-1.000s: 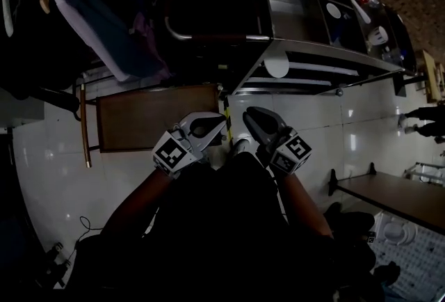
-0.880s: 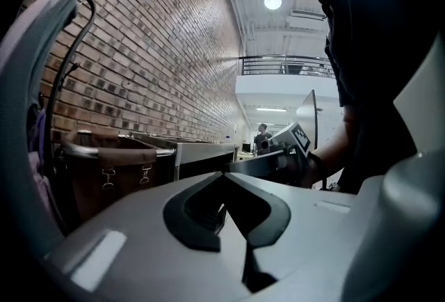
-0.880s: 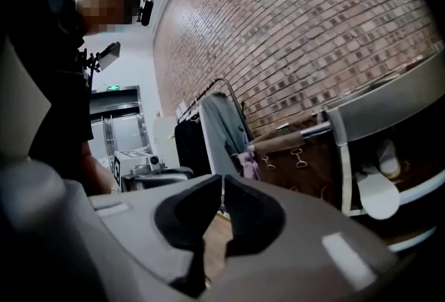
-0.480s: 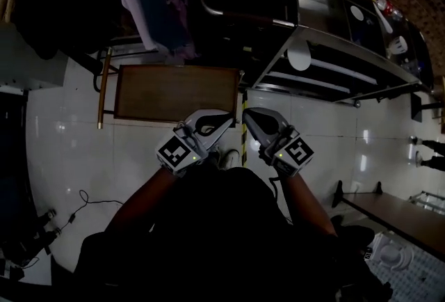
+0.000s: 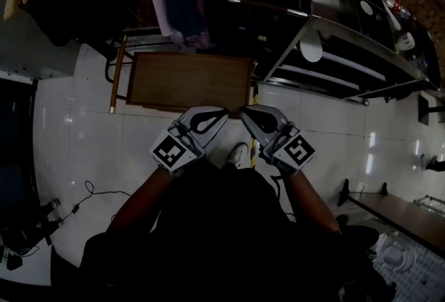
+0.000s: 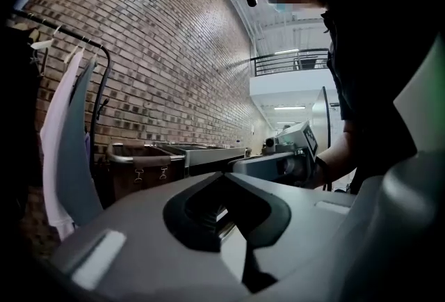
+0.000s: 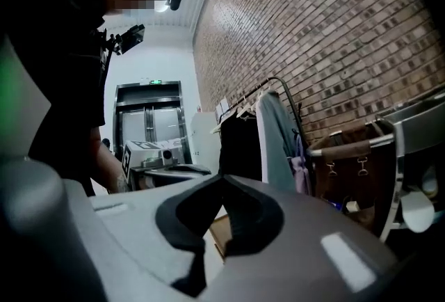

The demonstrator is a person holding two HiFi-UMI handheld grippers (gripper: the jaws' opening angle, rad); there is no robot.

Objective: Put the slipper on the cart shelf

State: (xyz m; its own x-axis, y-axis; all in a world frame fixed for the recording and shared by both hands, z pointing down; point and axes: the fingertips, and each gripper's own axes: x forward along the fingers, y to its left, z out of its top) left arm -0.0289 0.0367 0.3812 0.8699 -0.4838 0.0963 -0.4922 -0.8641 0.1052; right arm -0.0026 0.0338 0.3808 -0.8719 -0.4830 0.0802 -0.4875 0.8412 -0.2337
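Head view: left gripper [image 5: 217, 113] and right gripper [image 5: 249, 113] are held level in front of the torso, tips almost meeting, just short of the cart's [image 5: 368, 50] near end. Both claws are pressed together with nothing pinched; each gripper view shows the tips meeting over an empty loop-shaped gap. I read it as a tucked-in neutral pose, not a reach.

Slipper: not in either claw. A pale oval [image 5: 311, 49] at the near end of the cart's lower shelf could be it. More pale shapes [image 5: 403, 41] sit toward the cart's far end. Too dim to confirm either. The white shoe [image 5: 238, 154] under the grippers, away from the cart, is probably the person's own foot.

Materials:
- Cart is bare steel, with flat shelves and tube rails.
- Brown bin [image 7: 354, 154] with buckled straps at the cart's end looks soft-sided.
- Wooden table [image 5: 188, 81] beside the cart has a matte rectangular top.
- Floor [image 5: 83, 140] is glossy white tile.
- Wall [image 6: 139, 50] behind the cart is rough brick.
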